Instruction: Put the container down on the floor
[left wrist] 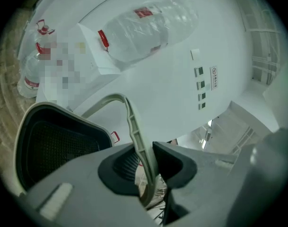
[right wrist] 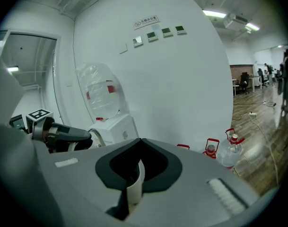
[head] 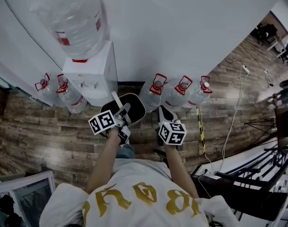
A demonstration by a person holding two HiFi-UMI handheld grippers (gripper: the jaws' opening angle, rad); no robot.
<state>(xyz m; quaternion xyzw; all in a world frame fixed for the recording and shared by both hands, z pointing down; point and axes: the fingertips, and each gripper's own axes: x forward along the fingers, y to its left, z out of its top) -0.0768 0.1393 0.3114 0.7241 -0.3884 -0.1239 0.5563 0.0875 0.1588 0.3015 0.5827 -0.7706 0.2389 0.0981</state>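
Left gripper (left wrist: 146, 174) and right gripper (right wrist: 133, 186) both clamped on handle (left wrist: 133, 126); container (head: 136, 110) looked off floor (head: 39, 126), set-down pending

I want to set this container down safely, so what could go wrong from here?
1. The left gripper holds the black container only by its thin pale handle, so it may swing or slip going down.
2. The water dispenser and floor bottles stand close by; a swinging container could knock them.
3. The right gripper is shut on a pale strip, perhaps part of the container; uneven lowering might tilt it.
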